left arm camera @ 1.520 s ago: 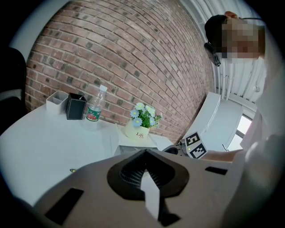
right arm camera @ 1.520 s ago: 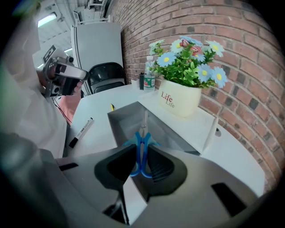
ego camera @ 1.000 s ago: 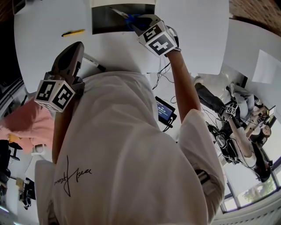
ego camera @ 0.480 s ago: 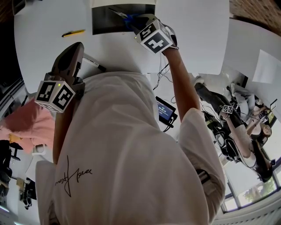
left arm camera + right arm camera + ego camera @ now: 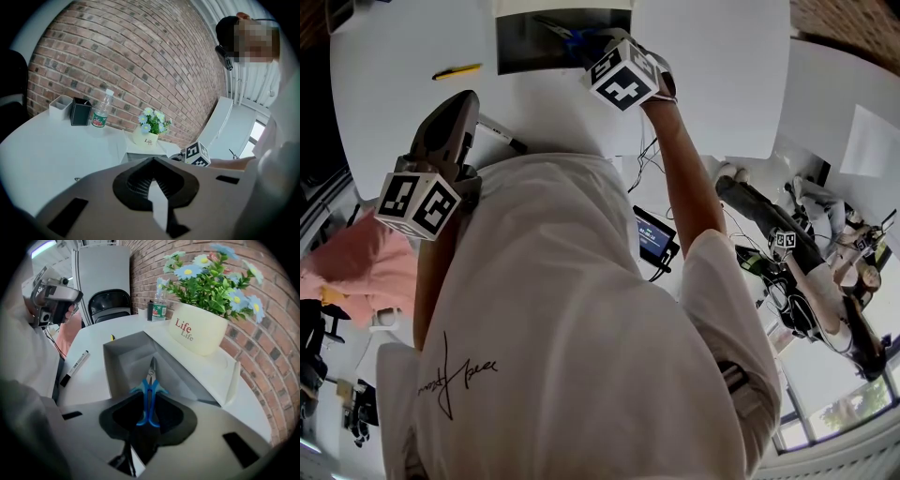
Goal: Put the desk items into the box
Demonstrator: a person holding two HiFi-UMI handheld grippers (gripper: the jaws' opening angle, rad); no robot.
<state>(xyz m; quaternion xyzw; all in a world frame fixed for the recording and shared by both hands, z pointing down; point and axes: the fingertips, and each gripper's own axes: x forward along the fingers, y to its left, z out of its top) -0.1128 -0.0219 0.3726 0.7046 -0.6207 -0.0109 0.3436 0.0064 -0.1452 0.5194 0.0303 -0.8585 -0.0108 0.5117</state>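
My right gripper point(image 5: 147, 414) is shut on blue-handled pliers point(image 5: 150, 380), whose metal tip points down into the open white box point(image 5: 123, 363). In the head view the right gripper point(image 5: 584, 44) reaches over the box point(image 5: 517, 42) at the table's far edge, with the pliers point(image 5: 570, 36) above its dark inside. A black-and-white marker point(image 5: 502, 133) and a yellow pen point(image 5: 457, 70) lie on the white table left of the box. My left gripper point(image 5: 461, 101) hovers near the marker, its jaws together with nothing between them.
A cream flower pot point(image 5: 200, 329) stands on the box's opened lid point(image 5: 206, 373) by the brick wall. A water bottle point(image 5: 100, 112), a black holder point(image 5: 80, 111) and a white holder point(image 5: 60, 108) stand at the table's far side. Other people work behind me.
My right gripper has moved a little farther over the box with the pliers. The left gripper has stayed where it was.
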